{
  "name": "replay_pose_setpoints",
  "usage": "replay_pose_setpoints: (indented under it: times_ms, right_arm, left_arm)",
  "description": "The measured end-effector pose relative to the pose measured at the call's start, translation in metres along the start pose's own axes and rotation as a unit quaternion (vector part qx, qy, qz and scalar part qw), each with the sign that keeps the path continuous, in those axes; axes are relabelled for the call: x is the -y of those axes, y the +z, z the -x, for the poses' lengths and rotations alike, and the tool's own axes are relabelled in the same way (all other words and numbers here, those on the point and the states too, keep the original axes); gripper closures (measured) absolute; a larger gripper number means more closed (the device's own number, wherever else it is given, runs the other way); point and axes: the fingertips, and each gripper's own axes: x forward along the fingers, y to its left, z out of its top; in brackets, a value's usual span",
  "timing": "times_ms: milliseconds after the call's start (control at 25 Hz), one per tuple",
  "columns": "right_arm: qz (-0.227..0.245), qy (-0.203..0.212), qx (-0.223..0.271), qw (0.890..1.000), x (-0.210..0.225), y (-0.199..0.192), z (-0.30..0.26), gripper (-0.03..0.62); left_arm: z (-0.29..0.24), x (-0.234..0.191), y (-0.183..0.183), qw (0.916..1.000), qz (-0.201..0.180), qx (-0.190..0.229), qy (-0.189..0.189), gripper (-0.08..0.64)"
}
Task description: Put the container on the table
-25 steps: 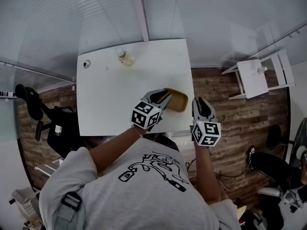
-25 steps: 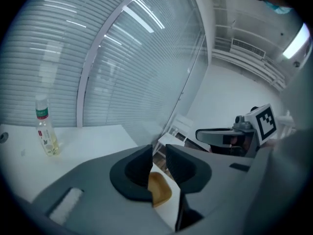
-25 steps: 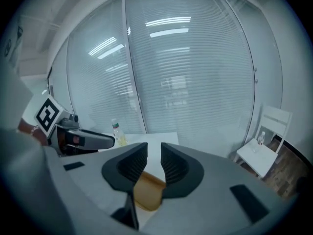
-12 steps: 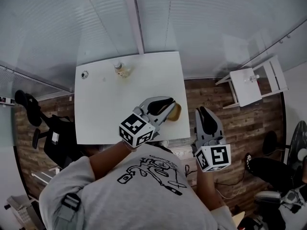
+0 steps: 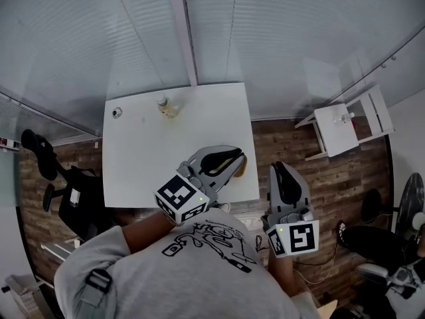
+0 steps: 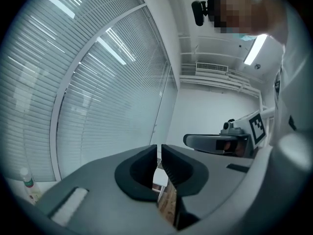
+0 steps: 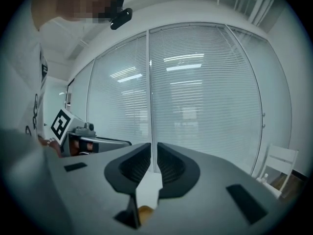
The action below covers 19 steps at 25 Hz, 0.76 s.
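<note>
Head view. Left claw (image 5: 234, 158): clenched. In its own view the two jaws stand together with only a hairline slit between them, and nothing is caught there. It points roughly level, out over the near right part of the table (image 5: 143, 158).

Right claw (image 5: 277, 168): also clenched. In its own view the jaws are drawn in to a thin slit with nothing gripped. It hangs just off the table's right edge, above the wooden floor (image 5: 292, 145), beside the left claw but not touching it.

Container (image 5: 243, 166): tan, lying on the white table close to its near right corner. Only its right end shows; the rest is hidden under the left claw's tip. Neither claw holds it.

Other items on the table:
- a small bottle (image 5: 167, 106) with a white cap, upright near the far edge
- a small round thing (image 5: 117, 112) near the far left corner, too small to identify

Both are well apart from the container.

Surroundings:
- closed blinds (image 5: 279, 38) fill the glass wall beyond the table
- a black chair (image 5: 63, 185) stands left of the table
- a small white side table (image 5: 339, 128) stands off to the right

Cross-check. The left claw's view shows the right claw at its right, marker cube up. The right claw's view shows the left claw at its left.
</note>
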Motion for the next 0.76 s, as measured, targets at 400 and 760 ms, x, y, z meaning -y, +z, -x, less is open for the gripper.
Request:
replay_pose_setpoints:
  times_ms: [400, 760]
  right_arm:
    - [0.003, -0.004, 0.001, 1.0, 0.003, 0.004, -0.003, 0.555]
    - [0.005, 0.0, 0.002, 1.0, -0.013, 0.006, -0.001, 0.555]
  left_arm:
    - [0.0, -0.007, 0.001, 1.0, 0.005, 0.0, 0.003, 0.532]
    - [0.015, -0.005, 0.003, 1.0, 0.008, 0.003, 0.0, 0.531]
